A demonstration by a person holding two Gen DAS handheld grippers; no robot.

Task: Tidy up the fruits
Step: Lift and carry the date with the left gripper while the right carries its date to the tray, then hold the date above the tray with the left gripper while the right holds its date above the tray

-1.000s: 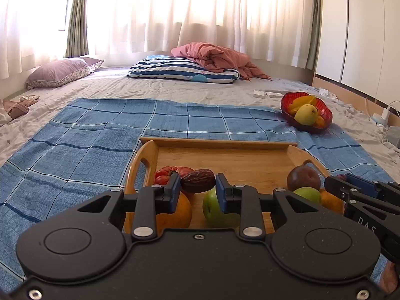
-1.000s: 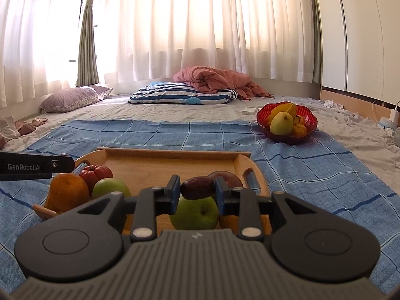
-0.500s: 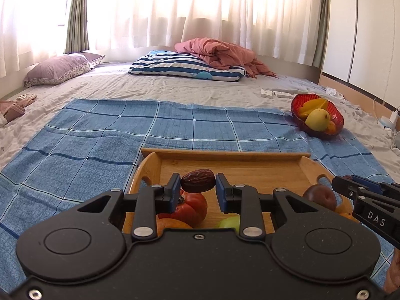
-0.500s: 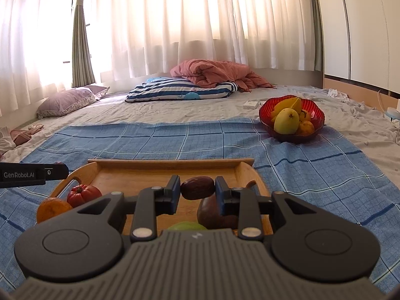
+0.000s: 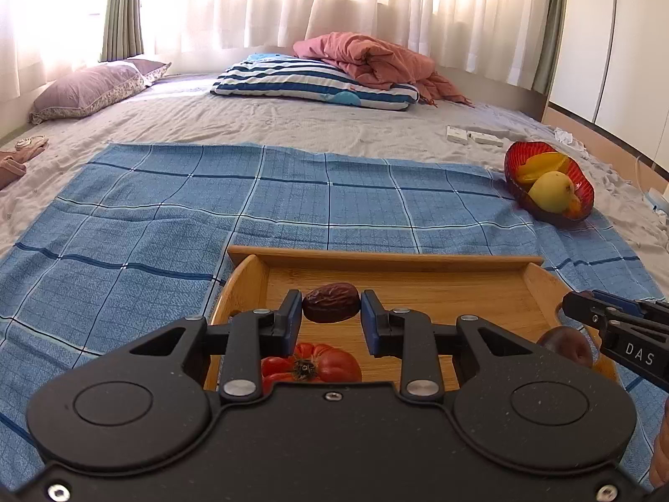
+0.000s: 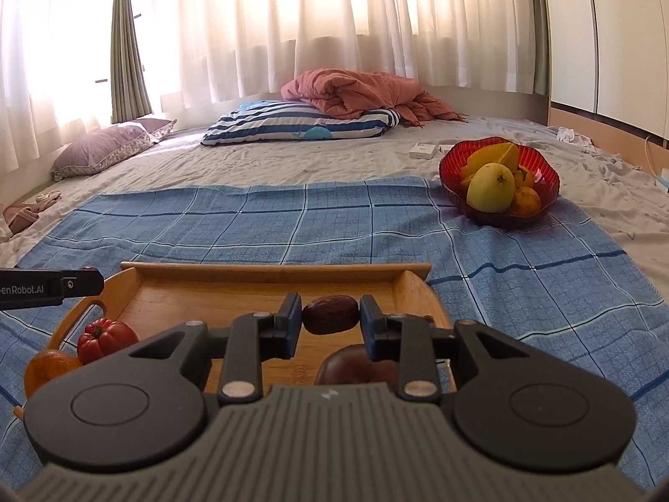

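Note:
My left gripper is shut on a wrinkled brown date, held above the wooden tray. My right gripper is shut on another brown date, also above the tray. A red tomato lies in the tray below the left gripper; it also shows in the right wrist view beside an orange. A dark purple fruit lies under the right gripper. A red bowl with yellow fruit stands far right.
The tray rests on a blue checked cloth spread on a bed. A striped pillow, a pink blanket and a purple pillow lie at the back. Small white boxes lie near the red bowl.
Both grippers have risen and tilted up with their dates held. The tray's fruits have slid lower in both views; the green apples have dropped out of sight.

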